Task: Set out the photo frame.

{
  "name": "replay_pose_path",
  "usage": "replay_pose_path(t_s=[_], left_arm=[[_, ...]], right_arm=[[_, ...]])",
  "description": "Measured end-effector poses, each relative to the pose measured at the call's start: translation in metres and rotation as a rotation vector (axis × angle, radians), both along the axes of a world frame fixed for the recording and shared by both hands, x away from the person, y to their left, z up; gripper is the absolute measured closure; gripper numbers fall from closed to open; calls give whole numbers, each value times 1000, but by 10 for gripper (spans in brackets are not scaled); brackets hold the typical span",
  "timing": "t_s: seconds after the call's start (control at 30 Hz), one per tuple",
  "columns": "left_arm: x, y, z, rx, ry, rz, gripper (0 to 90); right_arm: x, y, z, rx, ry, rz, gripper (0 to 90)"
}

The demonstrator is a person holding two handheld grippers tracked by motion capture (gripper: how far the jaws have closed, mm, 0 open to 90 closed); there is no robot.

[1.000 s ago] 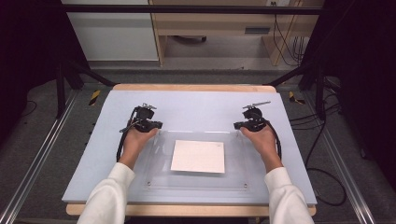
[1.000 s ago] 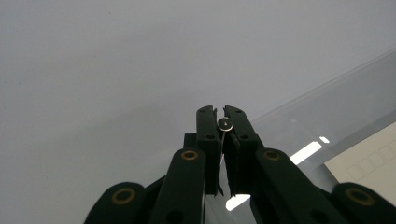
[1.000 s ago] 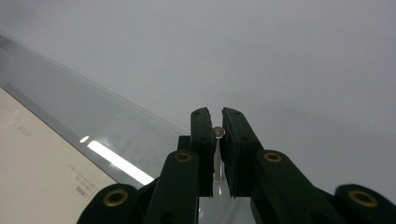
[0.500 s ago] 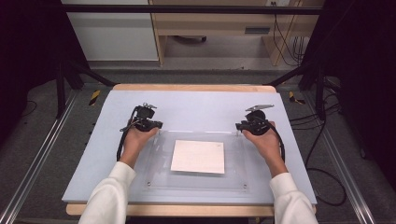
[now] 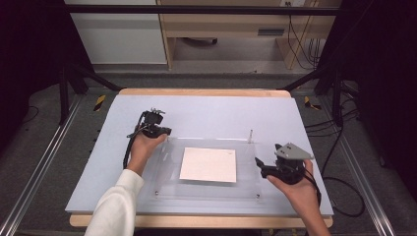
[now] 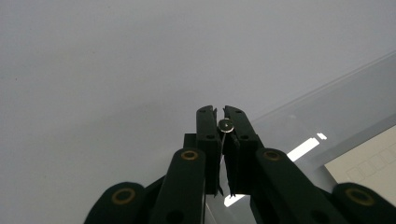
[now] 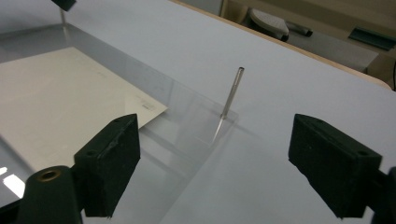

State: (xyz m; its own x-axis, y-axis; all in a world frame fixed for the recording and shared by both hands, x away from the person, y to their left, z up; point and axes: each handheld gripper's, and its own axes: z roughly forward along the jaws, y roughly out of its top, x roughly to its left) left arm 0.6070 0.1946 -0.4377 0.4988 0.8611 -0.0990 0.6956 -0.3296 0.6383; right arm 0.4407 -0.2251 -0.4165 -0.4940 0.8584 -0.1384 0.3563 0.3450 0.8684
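A clear acrylic plate [image 5: 162,162] lies on the pale blue table top with a white sheet [image 5: 208,164] under it. My left gripper [image 5: 166,132] sits at the plate's far left corner; in the left gripper view the left gripper [image 6: 219,112] is shut on a thin metal pin [image 6: 226,124]. At the far right corner a second metal pin [image 5: 251,133] stands upright, untouched. My right gripper [image 5: 259,167] hovers near the plate's right edge, well back from it. In the right gripper view that pin [image 7: 232,93] rises ahead of the open right gripper [image 7: 224,158], beside the sheet [image 7: 60,98].
The table top [image 5: 221,110] is bare beyond the plate. Small fasteners mark the plate's near corners [image 5: 257,197]. A wooden edge [image 5: 206,92] borders the far side, with black frame legs, cables and cabinets on the floor behind.
My right gripper has drawn back from the far right corner toward the person and now stands open, leaving the pin upright. The left gripper has stayed put.
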Motion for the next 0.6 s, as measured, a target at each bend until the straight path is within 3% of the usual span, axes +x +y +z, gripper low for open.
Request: replay_pose_path(t_s=[0.03,0.07,0.1,0.27,0.3,0.43,0.6], left_arm=[[0,-1,0,1,-1,3,848],[0,-1,0,1,-1,6,848],[0,-1,0,2,0,6,848],[1,-1,0,5,6,8,848],[1,-1,0,5,8,9,848],[2,-2,1,6,13,13,848],[2,-2,1,3,20,17,848]], right_arm=[[-8,0,-2,9,-10,4,149],[-21,1,-7,18,11,30,153],[-21,1,-7,18,11,30,153],[-48,10,-26,-73,54,116,110],[-52,10,-27,-93,50,117,111],[-65,9,-30,-92,46,148,117],[-75,14,-37,-152,51,201,126]])
